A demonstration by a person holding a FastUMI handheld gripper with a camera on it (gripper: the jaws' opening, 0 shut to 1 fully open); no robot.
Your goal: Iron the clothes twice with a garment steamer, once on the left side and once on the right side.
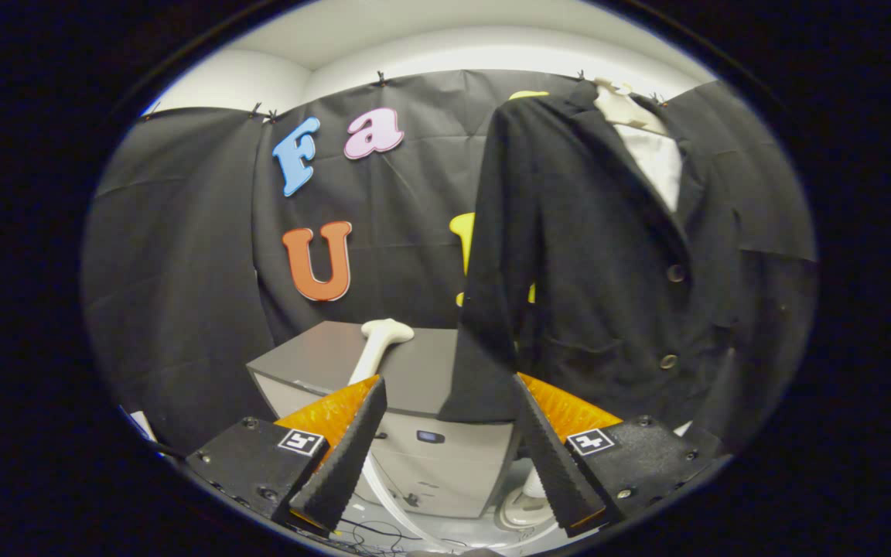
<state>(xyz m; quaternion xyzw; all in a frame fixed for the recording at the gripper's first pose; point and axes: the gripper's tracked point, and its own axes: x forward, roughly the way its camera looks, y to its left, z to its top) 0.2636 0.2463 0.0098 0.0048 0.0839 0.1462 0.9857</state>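
A dark jacket [616, 263] hangs on a pale hanger [627, 108] over a white shirt [658, 158], ahead of and above my right finger. Its left sleeve [492, 309] drops down to just above the gap between my fingers. The white steamer head [384, 340] lies on top of a grey cabinet [414, 371], just beyond my left finger, and its white hose [391, 495] runs down the cabinet front. My gripper [449, 394] stands open with nothing between the fingers, a short way back from the steamer head.
The cabinet front [438, 464] stands straight ahead between the fingers. A white base unit [527, 507] and thin cables [376, 534] lie on the floor below it. The black cloth wall [182, 271] closes off the back and left.
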